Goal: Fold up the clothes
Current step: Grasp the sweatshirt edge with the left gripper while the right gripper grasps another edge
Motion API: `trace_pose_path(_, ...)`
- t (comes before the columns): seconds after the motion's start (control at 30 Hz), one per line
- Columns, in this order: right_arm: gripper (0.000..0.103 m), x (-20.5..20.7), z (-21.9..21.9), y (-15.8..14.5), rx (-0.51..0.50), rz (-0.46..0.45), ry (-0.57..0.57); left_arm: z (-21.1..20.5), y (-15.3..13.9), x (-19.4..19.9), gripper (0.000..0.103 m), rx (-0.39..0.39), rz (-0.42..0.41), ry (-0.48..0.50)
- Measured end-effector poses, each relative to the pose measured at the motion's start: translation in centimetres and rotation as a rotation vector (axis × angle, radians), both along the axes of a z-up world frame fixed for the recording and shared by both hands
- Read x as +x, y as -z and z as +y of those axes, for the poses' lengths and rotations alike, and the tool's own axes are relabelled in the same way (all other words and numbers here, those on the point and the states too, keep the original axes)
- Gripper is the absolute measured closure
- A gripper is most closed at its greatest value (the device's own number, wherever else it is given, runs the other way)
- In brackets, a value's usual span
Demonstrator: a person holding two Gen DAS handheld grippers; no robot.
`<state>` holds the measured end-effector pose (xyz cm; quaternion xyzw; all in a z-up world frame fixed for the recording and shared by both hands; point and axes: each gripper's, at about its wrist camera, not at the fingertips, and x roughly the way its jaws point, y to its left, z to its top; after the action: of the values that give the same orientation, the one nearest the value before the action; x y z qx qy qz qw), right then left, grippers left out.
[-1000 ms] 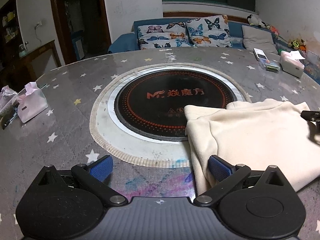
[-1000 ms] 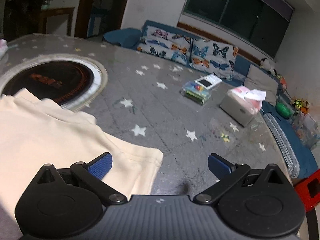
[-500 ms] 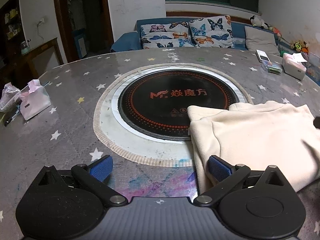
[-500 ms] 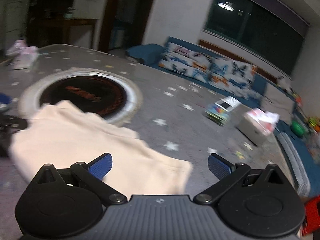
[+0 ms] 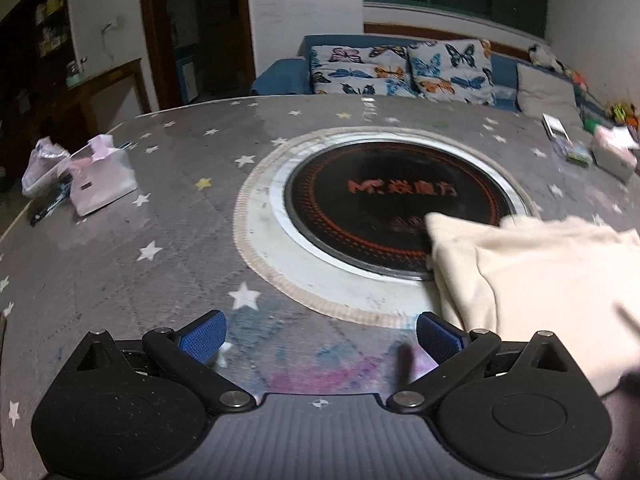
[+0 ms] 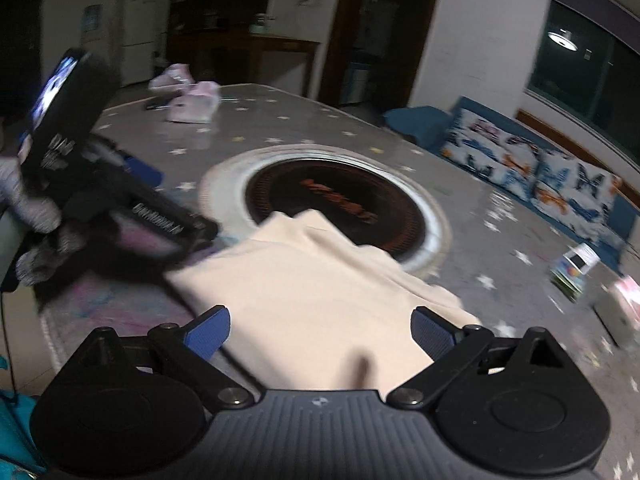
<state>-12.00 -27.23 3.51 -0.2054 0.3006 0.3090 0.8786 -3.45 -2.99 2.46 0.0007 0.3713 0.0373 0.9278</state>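
Note:
A folded cream garment lies on the grey star-patterned table, one corner over the black round cooktop. My left gripper is open above bare tablecloth, with the garment off to its right. In the right wrist view the cream garment fills the space ahead of my right gripper, which is open with nothing between its blue pads. The left gripper's black body shows at the left of that view, blurred, at the garment's left edge.
Pink tissue packs sit at the table's far left. A white tissue box and a small colourful box stand at the far right. A sofa with butterfly cushions is behind the table. The table's near edge shows at left.
The left gripper has drawn back to the left, away from the garment. The right gripper has swung round to face left across the garment, and the left gripper has come into its view.

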Motion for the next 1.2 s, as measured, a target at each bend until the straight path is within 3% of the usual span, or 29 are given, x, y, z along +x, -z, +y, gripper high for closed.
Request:
trace_pose_path(0.3, 0.017, -1.3, 5.1, 1.4, -0.084, -0.01, -0.193, 2.5, -0.9, 0.4, 0.006, -0.228, 0.027, -0.027)
trace_pose_path(0.43, 0.029, -1.5, 6.8, 2.2, -0.127, -0.019, -0.253, 3.1, -0.8, 0.6, 0.014, -0.353, 0.054, -0.019)
trace_pose_path(0.63, 0.052, -1.3, 8.2, 3.5, -0.178, -0.035, -0.263, 3.7, -0.6, 0.9, 0.016, -0.523, 0.084, -0.022)
trace_pose_path(0.83, 0.077, -0.6, 7.6, 3.0, -0.111, 0.006, -0.243, 3.7, -0.1, 1.5, 0.016, -0.654, 0.103, -0.042)
trace_pose_path(1.2, 0.083, 1.4, 4.4, 0.2, 0.098, 0.081, -0.156, 3.8, 1.0, 2.5, 0.013, -0.884, 0.136, -0.101)
